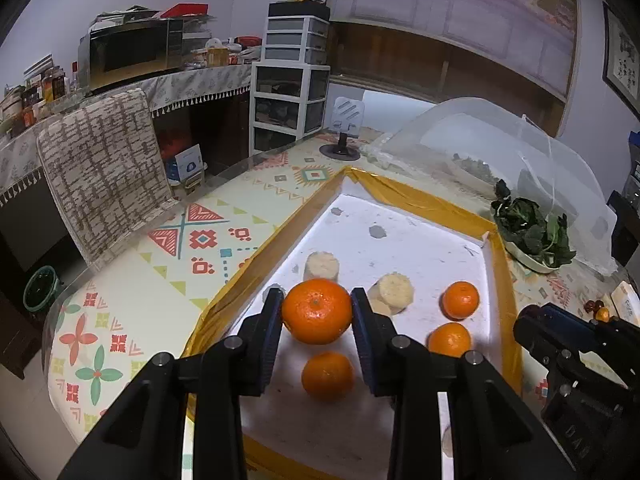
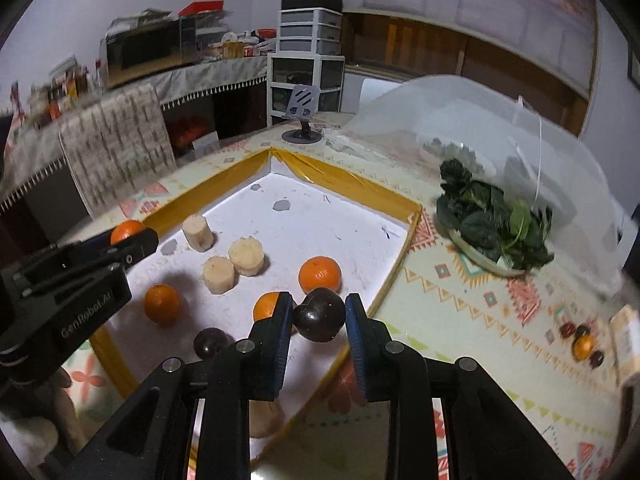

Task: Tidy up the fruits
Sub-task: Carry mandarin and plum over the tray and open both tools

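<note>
Left wrist view first: our left tool (image 1: pixel 317 312) has its two dark pads closed against the sides of a round orange mandarin (image 1: pixel 317 311), which we carry raised above the white foam tray with yellow-taped edges (image 1: pixel 400 196). We grip it across its widest part, likely so the smooth skin cannot slip out. Below it on the tray floor lie three more small orange mandarins, one directly under the held fruit (image 1: pixel 327 376) and two off to the right (image 1: pixel 460 300), plus pale cut banana chunks (image 1: pixel 394 292) just behind the right pad. From the right wrist view, our right tool (image 2: pixel 319 316) is likewise closed, pinching a dark glossy plum (image 2: pixel 320 314) near the tray's front right edge; a second dark plum (image 2: pixel 210 342) rests on the tray to its left. Both tools hold one fruit each, one orange and one dark, which suggests we are sorting by kind. On the patterned worktop (image 2: pixel 460 300) well to the right sits a small cluster of dark and orange fruits (image 2: pixel 580 340), possibly the gathering spot, though we cannot be sure. A dish of dark leafy greens (image 2: pixel 492 224) stands beside the tray under a clear dome cover (image 2: pixel 480 120), so a swing to the right should stay clear of it.
</note>
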Action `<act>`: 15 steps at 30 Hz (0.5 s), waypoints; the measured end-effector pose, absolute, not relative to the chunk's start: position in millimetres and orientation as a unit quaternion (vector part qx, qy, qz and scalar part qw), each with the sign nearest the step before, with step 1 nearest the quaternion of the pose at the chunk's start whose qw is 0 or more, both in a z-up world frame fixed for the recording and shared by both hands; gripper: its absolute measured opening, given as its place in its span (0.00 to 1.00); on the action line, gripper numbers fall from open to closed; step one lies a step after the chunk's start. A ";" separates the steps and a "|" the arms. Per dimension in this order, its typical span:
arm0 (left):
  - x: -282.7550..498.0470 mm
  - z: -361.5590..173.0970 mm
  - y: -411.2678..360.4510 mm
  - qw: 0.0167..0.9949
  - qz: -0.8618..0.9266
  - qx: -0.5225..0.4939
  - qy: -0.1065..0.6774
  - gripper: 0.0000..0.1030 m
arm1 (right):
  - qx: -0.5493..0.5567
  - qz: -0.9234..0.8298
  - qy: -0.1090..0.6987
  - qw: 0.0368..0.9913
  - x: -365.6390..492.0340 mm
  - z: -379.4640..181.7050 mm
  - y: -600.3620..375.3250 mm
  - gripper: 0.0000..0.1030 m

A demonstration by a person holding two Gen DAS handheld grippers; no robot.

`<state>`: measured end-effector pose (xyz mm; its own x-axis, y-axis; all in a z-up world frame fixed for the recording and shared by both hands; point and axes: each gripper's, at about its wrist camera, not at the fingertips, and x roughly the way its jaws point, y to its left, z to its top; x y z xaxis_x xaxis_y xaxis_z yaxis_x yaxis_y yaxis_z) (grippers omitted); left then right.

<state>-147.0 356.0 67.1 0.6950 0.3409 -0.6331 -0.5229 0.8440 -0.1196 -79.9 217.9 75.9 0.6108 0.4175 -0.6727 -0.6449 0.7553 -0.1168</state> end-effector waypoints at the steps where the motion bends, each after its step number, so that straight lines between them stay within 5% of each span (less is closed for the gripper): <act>1: -146.1 66.2 356.8 0.908 0.238 -0.147 0.311 0.32 | -0.185 0.298 0.316 0.882 -81.2 75.5 220.9 0.28; 15: -139.2 58.8 357.6 0.906 0.239 -0.146 0.317 0.32 | -0.202 0.294 0.308 0.882 -79.7 66.2 231.9 0.28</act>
<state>-139.2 357.6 58.8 0.6847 0.3399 -0.6447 -0.5255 0.8432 -0.1135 -79.7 231.9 66.2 0.6375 0.3933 -0.6625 -0.6428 0.7455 -0.1760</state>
